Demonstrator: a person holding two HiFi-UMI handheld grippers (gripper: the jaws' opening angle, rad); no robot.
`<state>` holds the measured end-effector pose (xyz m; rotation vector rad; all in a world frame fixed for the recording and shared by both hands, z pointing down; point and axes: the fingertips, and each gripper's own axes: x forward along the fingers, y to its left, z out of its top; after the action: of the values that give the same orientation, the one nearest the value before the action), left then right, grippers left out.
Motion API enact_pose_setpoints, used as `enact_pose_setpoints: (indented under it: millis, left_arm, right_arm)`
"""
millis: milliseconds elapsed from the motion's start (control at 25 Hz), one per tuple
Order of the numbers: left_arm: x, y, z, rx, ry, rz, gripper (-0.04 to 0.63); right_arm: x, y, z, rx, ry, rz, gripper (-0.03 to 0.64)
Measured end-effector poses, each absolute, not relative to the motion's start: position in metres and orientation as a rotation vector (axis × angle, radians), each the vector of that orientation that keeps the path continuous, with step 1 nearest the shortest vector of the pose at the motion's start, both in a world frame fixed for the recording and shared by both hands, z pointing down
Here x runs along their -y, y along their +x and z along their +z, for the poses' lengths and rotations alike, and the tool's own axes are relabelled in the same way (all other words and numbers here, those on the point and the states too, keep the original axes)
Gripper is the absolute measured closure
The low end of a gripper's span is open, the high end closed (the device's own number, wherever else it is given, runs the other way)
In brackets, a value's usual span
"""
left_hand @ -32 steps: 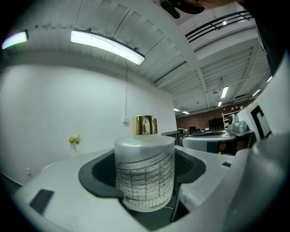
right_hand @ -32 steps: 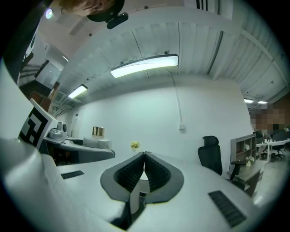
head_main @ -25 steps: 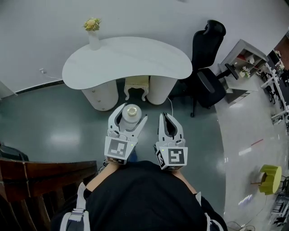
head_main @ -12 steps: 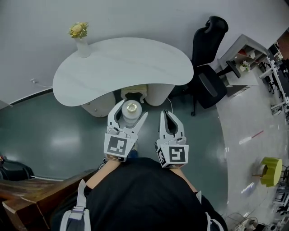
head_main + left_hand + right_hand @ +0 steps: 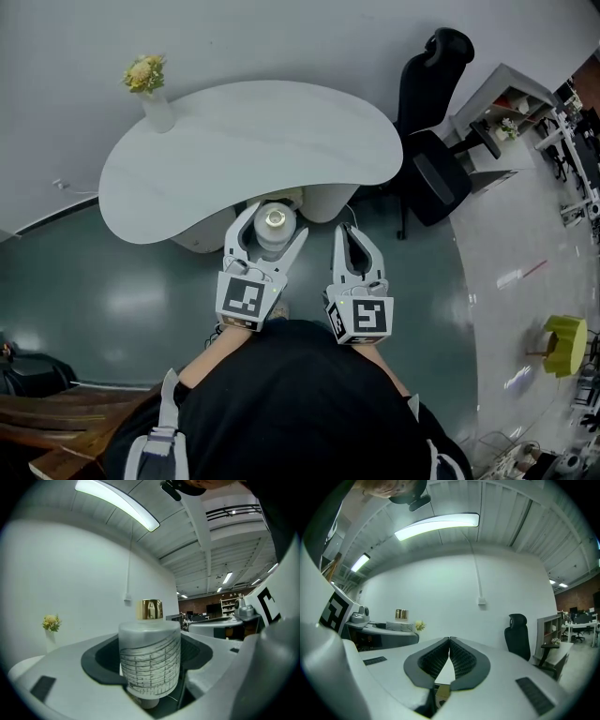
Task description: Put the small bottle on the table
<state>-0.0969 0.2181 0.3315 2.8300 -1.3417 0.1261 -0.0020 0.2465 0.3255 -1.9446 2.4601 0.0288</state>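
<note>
While right tongs (image 5: pixel 349 236) meet empty, left tongs (image 5: pixel 273 225) clamp the small bottle (image 5: pixel 149 660).

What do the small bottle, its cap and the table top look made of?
The small bottle: frosted, translucent body, likely glass or plastic; dark printed lines show on it. Its cap: shiny gold, mirror-like reflections, metal or metallised plastic. The table top: smooth white, faint streaks, perhaps marble-look stone or laminate.

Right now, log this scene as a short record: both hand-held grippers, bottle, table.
left hand-held gripper: shut on the small bottle
right hand-held gripper: shut, empty
small bottle: upright, frosted, gold cap, not yet on the table
table: white, curved top, just ahead of both grippers
flower vase: on the table's far left
</note>
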Motion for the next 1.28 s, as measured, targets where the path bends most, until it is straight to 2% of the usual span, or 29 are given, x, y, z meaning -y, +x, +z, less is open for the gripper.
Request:
enact_pose_setpoints:
  millis: [720,1280]
  left_arm:
    - [-0.160,-0.105,0.344,1.337,2.797,0.142,0.262]
    - [-0.027,-0.068,0.336,1.413,2.794,0.093,0.262]
  right_arm:
    - [-0.180,-0.016,0.325,-2.494,-1.909,0.054,0.595]
    - [-0.033,0.017,0.317,-2.556,-1.793,0.081,0.595]
